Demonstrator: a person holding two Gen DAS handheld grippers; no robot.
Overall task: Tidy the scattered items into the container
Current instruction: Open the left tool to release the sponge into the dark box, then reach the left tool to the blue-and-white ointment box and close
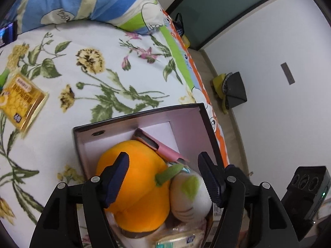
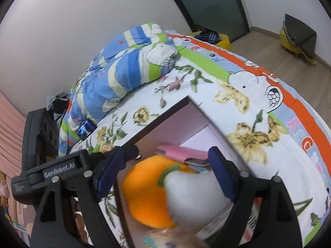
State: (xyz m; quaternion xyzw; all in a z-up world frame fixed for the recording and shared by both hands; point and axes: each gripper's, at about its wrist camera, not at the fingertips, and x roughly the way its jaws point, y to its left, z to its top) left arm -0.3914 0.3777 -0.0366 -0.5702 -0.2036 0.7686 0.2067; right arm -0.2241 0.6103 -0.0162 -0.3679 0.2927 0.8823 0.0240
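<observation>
An open dark box with a pale inside (image 1: 144, 115) (image 2: 165, 124) sits on the flowered bed sheet. In it lie an orange plush fruit (image 1: 134, 190) (image 2: 144, 194), a white and green plush (image 1: 190, 194) (image 2: 192, 194), a pink case (image 1: 163, 146) (image 2: 186, 153) and a wrapped packet (image 1: 182, 239). My left gripper (image 1: 163, 177) is open and empty above the plush toys. My right gripper (image 2: 165, 171) is open and empty above the same box. A yellow snack packet (image 1: 20, 99) lies on the sheet at the far left.
A rolled blue striped quilt (image 1: 93, 2) (image 2: 124, 70) lies at the head of the bed. A small dark blue item (image 2: 85, 130) rests by the quilt. The left gripper's body (image 2: 41, 144) is beside the right one. A grey and yellow object (image 1: 229, 91) stands on the floor by the wall.
</observation>
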